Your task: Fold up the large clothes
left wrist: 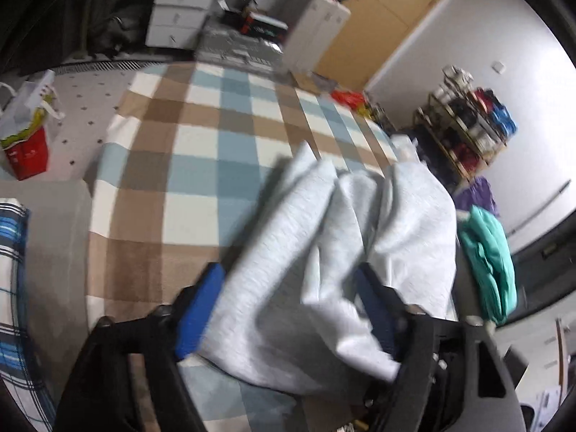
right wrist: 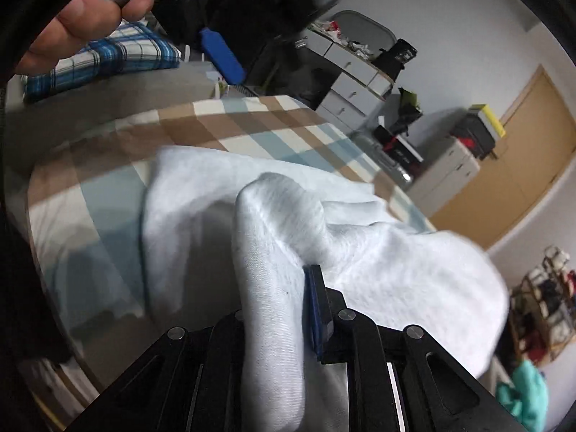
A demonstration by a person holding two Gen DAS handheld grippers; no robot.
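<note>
A large pale grey-white garment hangs bunched above a checked brown, blue and white bedspread. In the left wrist view my left gripper has its blue-padded fingers wide apart with the cloth lying between them. In the right wrist view the same garment drapes over the bed, and my right gripper is shut on a fold of it; one blue pad shows, the other is hidden under cloth. The left gripper and the hand holding it show at the upper left of that view.
A blue plaid pillow lies at the bed's head. A teal garment and a purple one lie to the right. White drawers, a shelf of clutter, a wooden door and a red bag surround the bed.
</note>
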